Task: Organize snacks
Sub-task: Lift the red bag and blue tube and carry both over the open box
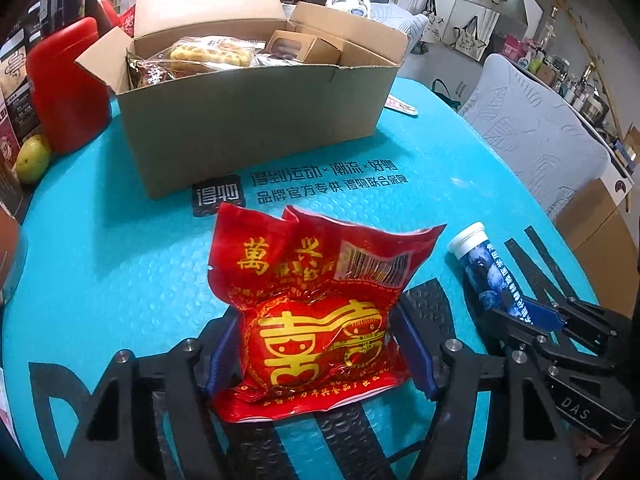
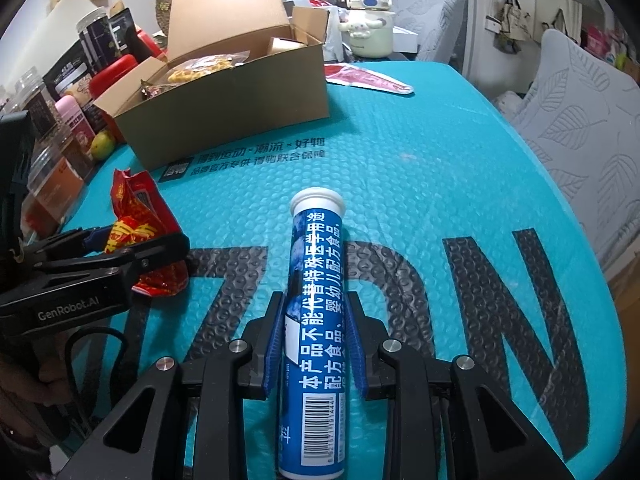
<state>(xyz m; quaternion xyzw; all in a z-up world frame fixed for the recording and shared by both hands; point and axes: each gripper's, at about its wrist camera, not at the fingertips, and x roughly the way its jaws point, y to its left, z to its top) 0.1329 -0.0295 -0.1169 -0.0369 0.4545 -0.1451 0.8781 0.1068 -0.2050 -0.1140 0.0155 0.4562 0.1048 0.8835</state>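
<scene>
left gripper (image 1: pixel 320 344): jaws half open around red snack bag (image 1: pixel 320 304) on the blue mat (image 1: pixel 120 260), could slip | right gripper (image 2: pixel 314 344): clamped on blue tube (image 2: pixel 316 320), may roll | box (image 1: pixel 256 120) behind: nearly full, bag might catch its edge

one red packet (image 1: pixel 316 304), one blue tube (image 2: pixel 316 320), one cardboard box (image 1: pixel 256 120)

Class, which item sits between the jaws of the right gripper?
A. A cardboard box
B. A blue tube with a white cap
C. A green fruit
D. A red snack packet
B: the right gripper has its jaws closed on the blue tube.
</scene>
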